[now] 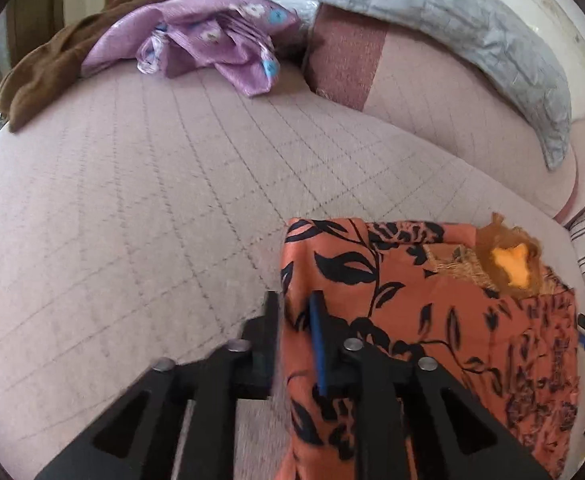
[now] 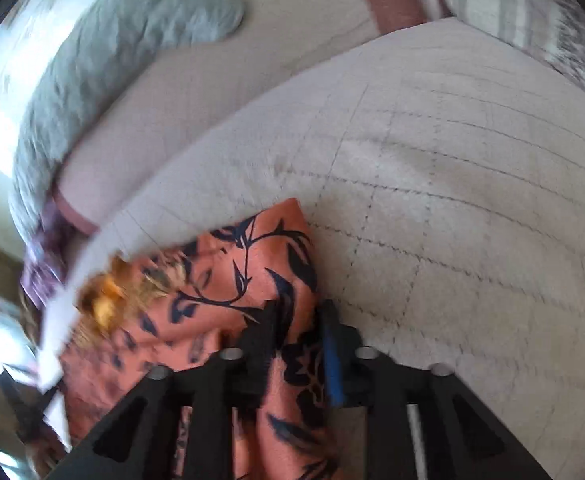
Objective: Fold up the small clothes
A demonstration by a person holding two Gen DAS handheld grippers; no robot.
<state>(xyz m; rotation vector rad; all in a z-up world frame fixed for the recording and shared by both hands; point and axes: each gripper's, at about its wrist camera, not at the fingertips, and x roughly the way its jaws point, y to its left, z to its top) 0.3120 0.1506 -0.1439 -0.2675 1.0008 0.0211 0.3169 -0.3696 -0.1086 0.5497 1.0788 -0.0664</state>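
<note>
an orange fabric garment with a dark navy leaf print [image 1: 432, 320] is lifted above the pale quilted bedspread [image 1: 152, 220], strung between both grippers. the left gripper [image 1: 296, 312] holds its left edge, fingers narrow with the cloth pinched between them. the right gripper [image 2: 298, 320] has the garment's right edge between its fingers, set fairly wide apart; whether the pads press the cloth i cannot tell. a patch of tan lace with a yellow bit [image 1: 504, 268] sits on the cloth right of the left gripper. far ahead of it lie a crumpled lilac floral garment [image 1: 212, 40], a brown cloth [image 1: 52, 60] and a grey quilted blanket [image 1: 472, 32].
</note>
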